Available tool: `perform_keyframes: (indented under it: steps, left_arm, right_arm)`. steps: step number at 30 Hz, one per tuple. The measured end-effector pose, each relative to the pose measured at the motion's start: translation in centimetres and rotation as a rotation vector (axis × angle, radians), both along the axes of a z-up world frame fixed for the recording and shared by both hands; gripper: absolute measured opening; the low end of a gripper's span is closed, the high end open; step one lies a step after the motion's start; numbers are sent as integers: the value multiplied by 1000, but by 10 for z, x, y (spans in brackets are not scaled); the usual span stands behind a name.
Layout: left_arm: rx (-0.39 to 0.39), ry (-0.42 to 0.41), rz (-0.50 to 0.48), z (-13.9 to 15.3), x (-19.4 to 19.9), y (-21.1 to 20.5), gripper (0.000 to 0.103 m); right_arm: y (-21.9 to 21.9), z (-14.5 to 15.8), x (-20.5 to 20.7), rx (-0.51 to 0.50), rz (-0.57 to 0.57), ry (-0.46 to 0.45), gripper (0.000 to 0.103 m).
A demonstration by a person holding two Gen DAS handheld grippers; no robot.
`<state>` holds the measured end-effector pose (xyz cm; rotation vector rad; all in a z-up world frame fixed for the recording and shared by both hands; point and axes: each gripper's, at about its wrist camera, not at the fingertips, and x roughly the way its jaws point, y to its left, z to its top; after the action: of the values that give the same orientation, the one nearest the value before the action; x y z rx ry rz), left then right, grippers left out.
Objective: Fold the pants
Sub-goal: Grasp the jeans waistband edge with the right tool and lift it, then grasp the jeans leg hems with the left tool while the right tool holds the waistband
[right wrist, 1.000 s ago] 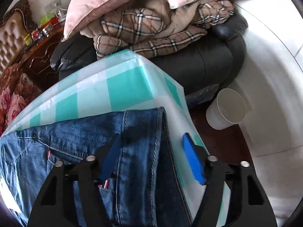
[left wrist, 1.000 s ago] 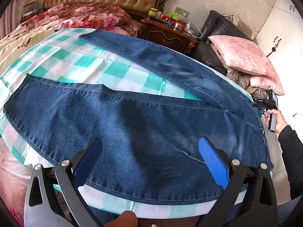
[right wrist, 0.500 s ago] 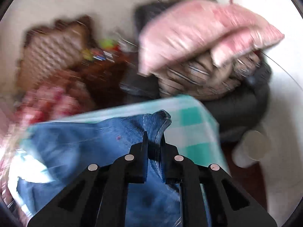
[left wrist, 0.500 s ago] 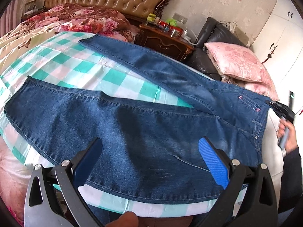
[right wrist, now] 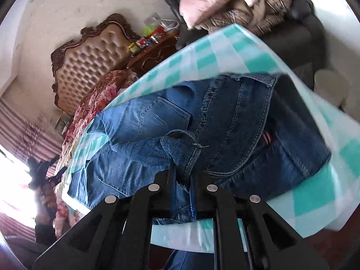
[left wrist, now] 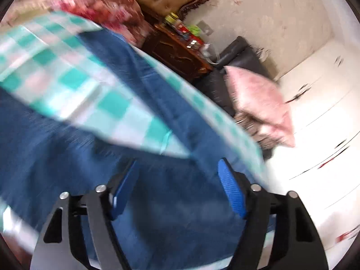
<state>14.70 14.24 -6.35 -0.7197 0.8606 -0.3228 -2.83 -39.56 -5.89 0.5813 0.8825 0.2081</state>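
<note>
Blue jeans (left wrist: 67, 139) lie spread on a table with a teal-and-white checked cloth (left wrist: 74, 83), the two legs running off to the left. My left gripper (left wrist: 177, 164) hovers over the near leg close to the crotch. Its blue pads (left wrist: 231, 191) stand apart and are closing, with denim below them and nothing pinched. In the right wrist view my right gripper (right wrist: 183, 173) is shut on a waistband corner (right wrist: 180, 144) of the jeans (right wrist: 236, 121), lifted and pulled over the seat with its back pocket. The left wrist view is blurred.
A carved wooden nightstand (left wrist: 180, 51) with small items, a black sofa (right wrist: 299, 38) piled with pink pillows (left wrist: 258, 96) and a plaid blanket stand beyond the table. A white cup (right wrist: 328, 87) sits on the floor by the table's corner. A bed with a floral quilt (right wrist: 99, 103) lies behind.
My right gripper shut on the waistband corner and carried it across over the jeans. My left gripper swung right toward the crotch, and its jaws have narrowed.
</note>
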Motion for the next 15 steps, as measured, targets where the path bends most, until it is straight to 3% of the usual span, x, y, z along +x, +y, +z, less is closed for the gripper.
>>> perform_keyframes:
  steps: [1,4,6,10,15]
  left_arm:
    - [-61,19,3,-6,26,7,60]
    - [-142,53,38,-20,87,23,41]
    - [-167,72,73,-27,129,32,40]
    - [-140,130,143,-46,197,46,40]
    - [-134,211,212,-75,260,65,40]
  right_arm:
    - [0,2,2,3,-1,-4,12]
    - [-6,13,9,8,-9,-26,12]
    - [-12,19,8,11,-12,-42,12]
    - [-20,25,15,12,-15,-44,12]
    - [-23,25,23,-7,-16,-27,12]
